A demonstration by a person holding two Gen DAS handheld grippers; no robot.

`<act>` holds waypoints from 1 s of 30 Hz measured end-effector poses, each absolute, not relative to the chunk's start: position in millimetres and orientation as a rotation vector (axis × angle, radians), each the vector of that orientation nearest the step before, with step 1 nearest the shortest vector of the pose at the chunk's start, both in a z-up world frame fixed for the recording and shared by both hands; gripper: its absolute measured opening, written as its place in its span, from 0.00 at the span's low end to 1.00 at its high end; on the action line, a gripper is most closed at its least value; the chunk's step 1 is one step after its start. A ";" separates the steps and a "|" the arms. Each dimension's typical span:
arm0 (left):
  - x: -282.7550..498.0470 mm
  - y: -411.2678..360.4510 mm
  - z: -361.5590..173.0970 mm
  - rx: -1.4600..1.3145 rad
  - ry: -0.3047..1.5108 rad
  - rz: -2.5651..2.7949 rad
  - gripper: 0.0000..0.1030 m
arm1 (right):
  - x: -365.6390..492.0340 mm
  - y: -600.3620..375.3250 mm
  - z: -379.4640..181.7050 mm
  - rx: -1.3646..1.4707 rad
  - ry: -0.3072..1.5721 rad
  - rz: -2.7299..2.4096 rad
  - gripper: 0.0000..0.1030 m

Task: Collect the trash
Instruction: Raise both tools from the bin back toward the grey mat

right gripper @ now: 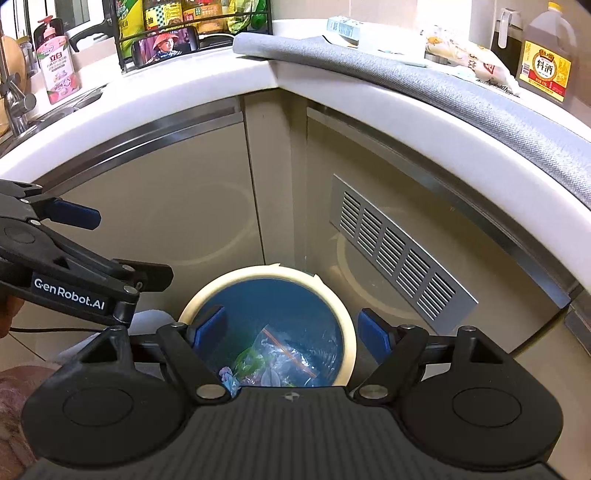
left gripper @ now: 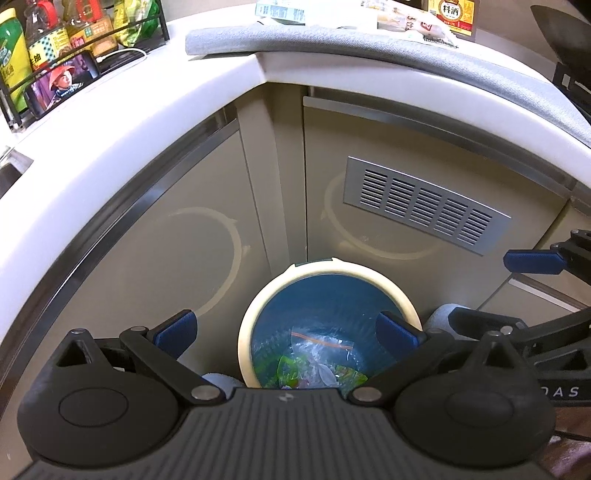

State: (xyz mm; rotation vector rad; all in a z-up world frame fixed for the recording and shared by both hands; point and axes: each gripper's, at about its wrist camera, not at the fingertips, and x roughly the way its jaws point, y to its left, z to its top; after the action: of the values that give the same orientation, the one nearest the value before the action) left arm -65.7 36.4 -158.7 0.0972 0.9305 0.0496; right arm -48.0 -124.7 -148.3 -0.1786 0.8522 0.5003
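A round trash bin with a cream rim [left gripper: 369,275] and a blue liner stands on the floor in the cabinet corner. Inside lie a clear zip bag with a red strip [left gripper: 321,350] and green wrappers [left gripper: 291,369]. My left gripper [left gripper: 286,330] hovers above the bin, open, with nothing between its blue pads. My right gripper [right gripper: 291,328] hangs over the same bin rim [right gripper: 258,273], open and empty, with the zip bag [right gripper: 280,350] below it. The two grippers are side by side: a right pad [left gripper: 532,261] shows in the left wrist view, a left pad [right gripper: 77,216] in the right wrist view.
Beige cabinet doors with a metal vent grille [right gripper: 399,258] back the bin. Above runs a white counter edge [right gripper: 184,99] with a grey mat [right gripper: 443,85], packets [right gripper: 469,59], a cooking wine bottle [right gripper: 546,62], a bottle rack [right gripper: 192,18], a phone showing video [right gripper: 166,46], soap [right gripper: 57,62] and a tap [right gripper: 14,103].
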 end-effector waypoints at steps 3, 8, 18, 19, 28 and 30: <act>-62.2 36.1 -157.1 0.094 0.932 0.046 1.00 | -46.1 -126.3 -145.1 -0.170 0.850 0.502 0.78; -55.6 35.8 -151.6 0.078 0.925 0.042 1.00 | -42.2 -128.2 -134.3 -0.152 0.833 0.510 0.78; -34.2 35.4 -120.1 0.066 0.854 0.036 1.00 | -25.6 -135.0 -99.7 -0.135 0.741 0.521 0.82; -32.0 36.1 -115.3 0.064 0.842 0.038 1.00 | -23.3 -136.8 -95.8 -0.135 0.728 0.520 0.82; 3.4 36.9 -60.8 0.118 0.670 0.096 1.00 | 6.5 -160.8 -47.1 -0.093 0.534 0.477 0.87; 17.8 37.5 -51.0 0.113 0.653 0.100 1.00 | 19.9 -164.8 -39.2 -0.099 0.499 0.443 0.87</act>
State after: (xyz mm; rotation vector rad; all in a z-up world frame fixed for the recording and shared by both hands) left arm 17.8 37.5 -51.0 0.1126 0.6532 0.1001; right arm 19.9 -164.8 -39.2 -0.0987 0.4988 0.4433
